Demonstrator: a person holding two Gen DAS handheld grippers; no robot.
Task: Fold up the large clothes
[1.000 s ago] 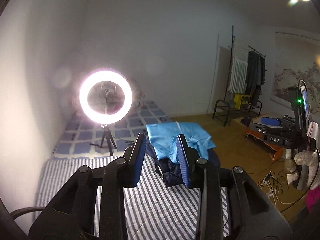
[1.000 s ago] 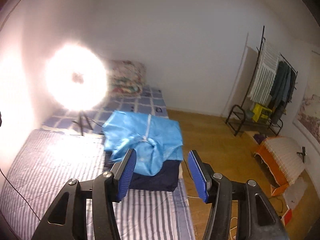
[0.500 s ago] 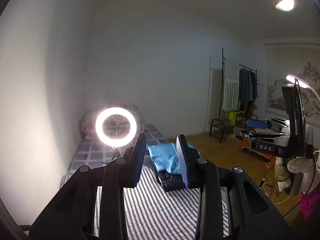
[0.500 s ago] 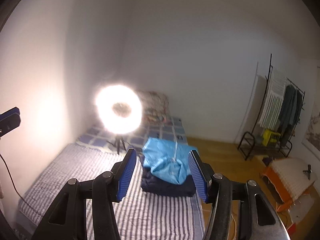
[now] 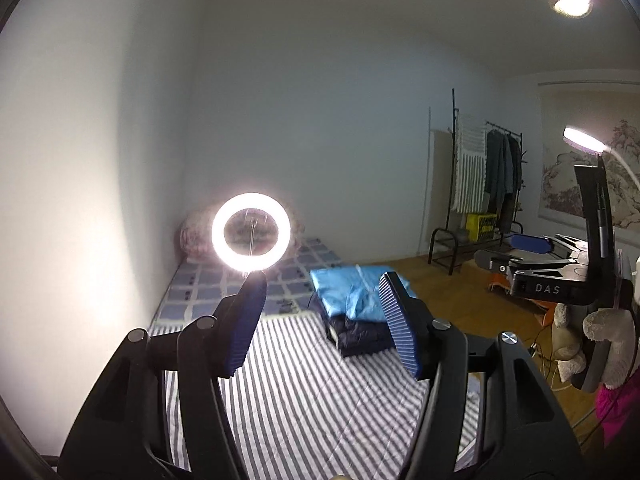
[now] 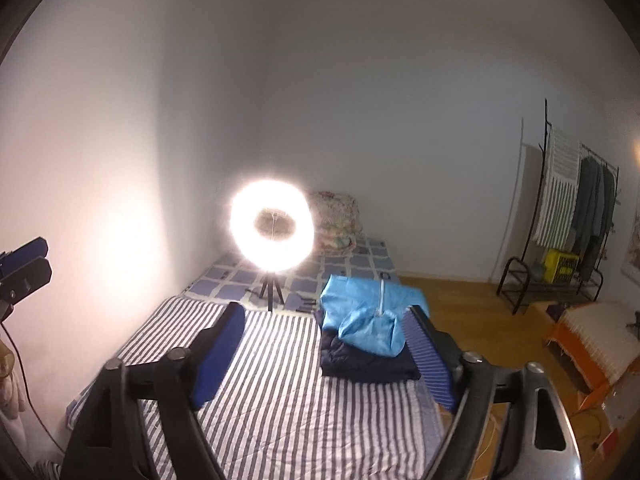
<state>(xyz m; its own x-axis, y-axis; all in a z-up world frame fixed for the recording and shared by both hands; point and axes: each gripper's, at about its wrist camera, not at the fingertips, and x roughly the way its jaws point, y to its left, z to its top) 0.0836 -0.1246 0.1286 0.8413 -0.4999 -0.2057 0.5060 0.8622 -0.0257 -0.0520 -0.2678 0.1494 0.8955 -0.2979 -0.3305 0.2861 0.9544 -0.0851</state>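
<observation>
A folded light-blue garment (image 5: 352, 288) (image 6: 360, 312) lies on top of a folded navy garment (image 5: 360, 332) (image 6: 368, 364), near the right edge of the striped bed sheet (image 5: 312, 392) (image 6: 280, 392). My left gripper (image 5: 322, 280) hangs in the air well short of the pile. Its jaws are opening and nothing is between them. My right gripper (image 6: 325, 309) is also held back from the pile, with its jaws opening wide and nothing between them. Each gripper shows at the edge of the other's view.
A lit ring light (image 5: 251, 232) (image 6: 272, 226) on a small tripod stands on the bed behind the pile. A rolled quilt (image 6: 336, 220) lies at the head of the bed. A clothes rack (image 6: 576, 200), an orange box (image 6: 592, 344), cables and a plush toy (image 5: 600, 336) are on the wooden floor to the right.
Both grippers have drawn back from the pile, which now looks smaller and farther off. The jaws of both stand wider apart than before.
</observation>
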